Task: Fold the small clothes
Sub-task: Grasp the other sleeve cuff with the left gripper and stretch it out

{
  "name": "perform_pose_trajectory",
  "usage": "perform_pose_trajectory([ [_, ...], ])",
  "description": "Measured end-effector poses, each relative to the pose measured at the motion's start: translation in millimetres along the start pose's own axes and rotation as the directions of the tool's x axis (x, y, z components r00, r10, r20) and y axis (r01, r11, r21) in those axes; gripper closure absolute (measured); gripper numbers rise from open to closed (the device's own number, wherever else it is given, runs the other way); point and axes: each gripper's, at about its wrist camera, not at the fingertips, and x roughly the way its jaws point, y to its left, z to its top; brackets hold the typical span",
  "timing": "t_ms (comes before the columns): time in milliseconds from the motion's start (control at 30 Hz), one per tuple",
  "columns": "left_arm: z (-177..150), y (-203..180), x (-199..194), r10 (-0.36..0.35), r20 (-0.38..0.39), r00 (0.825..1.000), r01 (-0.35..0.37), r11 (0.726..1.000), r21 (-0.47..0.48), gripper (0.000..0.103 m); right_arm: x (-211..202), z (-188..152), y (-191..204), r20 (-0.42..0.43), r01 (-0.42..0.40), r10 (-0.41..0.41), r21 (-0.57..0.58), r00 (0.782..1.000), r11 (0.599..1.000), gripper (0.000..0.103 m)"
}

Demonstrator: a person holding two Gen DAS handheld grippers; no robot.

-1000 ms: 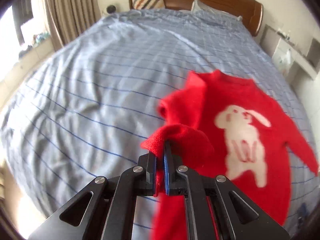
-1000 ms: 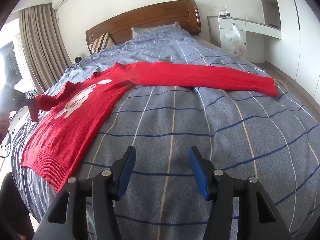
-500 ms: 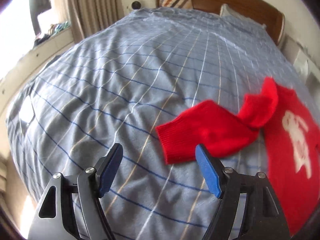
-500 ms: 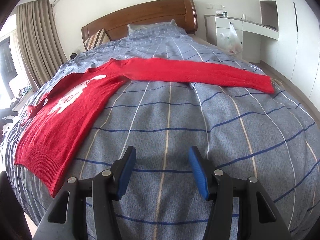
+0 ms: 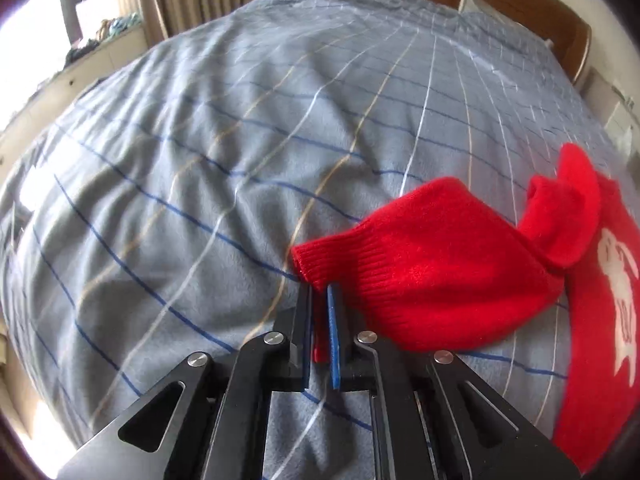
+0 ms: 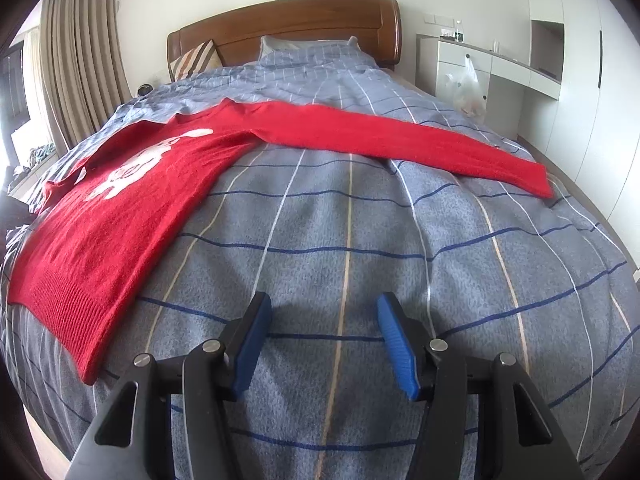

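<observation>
Folding is at an early stage, judged from how the garment lies.

Left wrist view: the left gripper (image 5: 319, 290) has its jaws almost together, pinching a corner of the ribbed cuff (image 5: 316, 265) of the sweater's sleeve (image 5: 432, 276). A strip of red shows between the jaws. The sleeve lies bunched and doubled on the bed (image 5: 240, 140), just beside the sweater (image 5: 600, 320) body with its white rabbit motif (image 5: 618, 280). The collar (image 5: 560, 220) stands rumpled above the sleeve. This sleeve is not yet laid flat across the body.

Right wrist view: the right gripper (image 6: 326, 316) has its jaws wide apart and holds nothing; it hangs over bare bedding, well apart from the garment. The sweater (image 6: 112, 232) lies face up, spread flat on the left part of the bed (image 6: 400, 240). The other sleeve (image 6: 400, 140) stretches straight out towards the right edge, unfolded. The hem (image 6: 64, 300) lies flat near the foot of the bed.

Assessment: no fold is complete. Both sleeves and the body fold remain outstanding.
</observation>
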Motion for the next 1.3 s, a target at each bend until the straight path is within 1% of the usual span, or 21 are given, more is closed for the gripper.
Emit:
perform_pose_trajectory([
  [33,8,4,-11,0.044,0.042,0.998,-0.044,0.999,0.006,0.1,0,0,1,0.001,0.002,-0.002,-0.002,1.0,1.0,0.047],
  [67,20,13,-20,0.088,0.082,0.993,-0.088,0.996,0.0,0.1,0,0,1,0.001,0.003,-0.003,-0.003,1.0,1.0,0.047],
  [167,55,40,-44,0.213,0.173,0.962,-0.21,0.977,-0.033,0.101,1,0,1,0.001,0.005,-0.005,-0.005,1.0,1.0,0.047],
  [200,66,46,-49,0.233,0.183,0.955,-0.231,0.972,-0.031,0.101,1,-1,1,0.0,0.005,-0.005,-0.006,1.0,1.0,0.046],
  [267,81,54,-50,0.26,0.185,0.948,-0.261,0.965,-0.019,0.101,2,0,2,-0.001,0.006,-0.006,-0.005,1.0,1.0,0.046],
  [333,86,55,-42,0.289,0.17,0.942,-0.293,0.956,0.002,0.101,3,0,2,-0.001,0.008,-0.008,-0.004,1.0,1.0,0.045],
  [433,80,51,-19,0.352,0.129,0.927,-0.357,0.934,0.021,0.101,4,0,2,-0.002,0.011,-0.011,-0.003,1.0,1.0,0.044],
  [533,67,50,1,0.427,0.098,0.899,-0.431,0.902,0.032,0.101,5,-1,2,-0.003,0.012,-0.012,-0.005,1.0,1.0,0.044],
  [567,63,54,9,0.442,0.072,0.894,-0.444,0.896,0.018,0.101,5,0,1,-0.004,0.012,-0.012,-0.006,1.0,1.0,0.044],
  [667,49,78,27,0.441,-0.027,0.897,-0.442,0.895,-0.064,0.101,5,-1,1,-0.004,0.012,-0.012,-0.004,1.0,1.0,0.043],
  [767,36,94,39,0.419,-0.074,0.905,-0.425,0.898,-0.112,0.101,6,-1,1,-0.005,0.014,-0.014,-0.003,1.0,1.0,0.042],
  [900,29,98,41,0.402,-0.069,0.913,-0.408,0.904,-0.13,0.101,8,-2,1,-0.006,0.018,-0.018,-0.007,1.0,1.0,0.041],
  [1033,30,107,47,0.356,-0.073,0.932,-0.364,0.912,-0.19,0.101,9,-2,1,-0.007,0.021,-0.021,-0.005,1.0,1.0,0.04],
  [1067,29,109,48,0.349,-0.078,0.934,-0.358,0.912,-0.2,0.101,9,-2,1,-0.007,0.021,-0.021,-0.005,1.0,1.0,0.04],
  [1100,28,108,50,0.346,-0.079,0.935,-0.355,0.913,-0.199,0.101,9,-2,1,-0.007,0.021,-0.021,-0.005,1.0,1.0,0.04],
  [1167,27,102,51,0.341,-0.069,0.938,-0.347,0.924,-0.158,0.101,10,-2,1,-0.007,0.021,-0.021,-0.005,1.0,1.0,0.04],
  [1200,26,100,47,0.325,-0.059,0.944,-0.33,0.933,-0.141,0.1,9,-2,1,-0.007,0.02,-0.02,-0.005,1.0,1.0,0.04],
  [1267,24,101,37,0.287,-0.054,0.956,-0.292,0.945,-0.146,0.091,10,-2,1,-0.006,0.021,-0.021,-0.004,1.0,1.0,0.039],
  [1300,23,103,29,0.272,-0.051,0.961,-0.277,0.949,-0.153,0.072,10,-1,0,-0.006,0.022,-0.022,-0.004,1.0,1.0,0.039],
])
